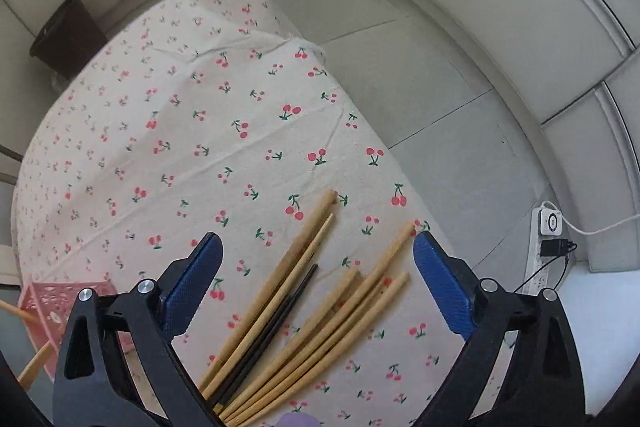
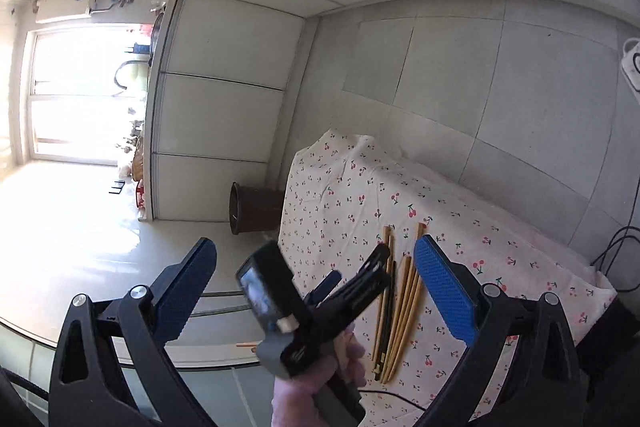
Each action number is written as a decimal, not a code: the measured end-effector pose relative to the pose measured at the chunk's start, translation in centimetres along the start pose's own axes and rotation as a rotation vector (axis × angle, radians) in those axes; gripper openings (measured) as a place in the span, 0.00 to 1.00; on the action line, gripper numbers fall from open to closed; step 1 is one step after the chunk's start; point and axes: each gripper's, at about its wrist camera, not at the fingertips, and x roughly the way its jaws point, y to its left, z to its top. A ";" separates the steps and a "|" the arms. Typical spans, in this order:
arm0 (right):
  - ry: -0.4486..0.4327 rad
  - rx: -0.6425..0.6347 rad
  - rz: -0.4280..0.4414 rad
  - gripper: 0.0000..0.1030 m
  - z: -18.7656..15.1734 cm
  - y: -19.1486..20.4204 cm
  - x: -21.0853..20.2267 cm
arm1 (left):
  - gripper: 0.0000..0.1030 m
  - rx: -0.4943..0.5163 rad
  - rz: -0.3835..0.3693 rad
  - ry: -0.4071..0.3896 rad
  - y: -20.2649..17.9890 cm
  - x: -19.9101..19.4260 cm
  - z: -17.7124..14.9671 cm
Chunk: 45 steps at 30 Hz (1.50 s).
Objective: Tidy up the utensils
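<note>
Wooden chopsticks (image 1: 320, 311), one black among them, are lying fanned on the cherry-print table (image 1: 168, 131). Left tongs (image 1: 316, 259) are hanging wide apart over them, gripping nothing. Right tongs (image 2: 316, 267) are also gaping, empty. Step: reaching for a pick. Next: lowering, then pinching one stick for the pink basket (image 1: 44, 303).

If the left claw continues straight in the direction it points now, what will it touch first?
Most likely the pile of chopsticks on the cherry-print cloth. The left claw stands open above them, pointing steeply down. Depth is unclear, so which stick comes first I cannot tell.
</note>
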 end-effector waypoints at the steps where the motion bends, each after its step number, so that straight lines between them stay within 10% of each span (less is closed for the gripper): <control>1: 0.012 0.008 0.002 0.93 0.3 -0.2 0.2 | 0.80 -0.016 -0.022 0.029 0.1 1.1 0.6; 11: 0.077 0.073 -0.004 0.93 0.8 -1.8 1.7 | 0.47 -0.090 -0.015 0.108 2.3 4.6 1.9; 15: 0.095 0.060 -0.027 0.93 0.4 -1.9 2.5 | 0.17 -0.086 0.029 0.090 2.9 4.4 1.8; 34: 0.183 0.040 -0.123 0.93 -0.6 -2.8 6.2 | 0.13 -0.090 -0.028 -0.205 4.2 -2.5 -0.5; 45: 0.160 -0.310 -0.602 0.80 -3.4 -1.8 15.0 | 0.10 -0.060 0.049 -0.528 5.6 -15.6 -13.8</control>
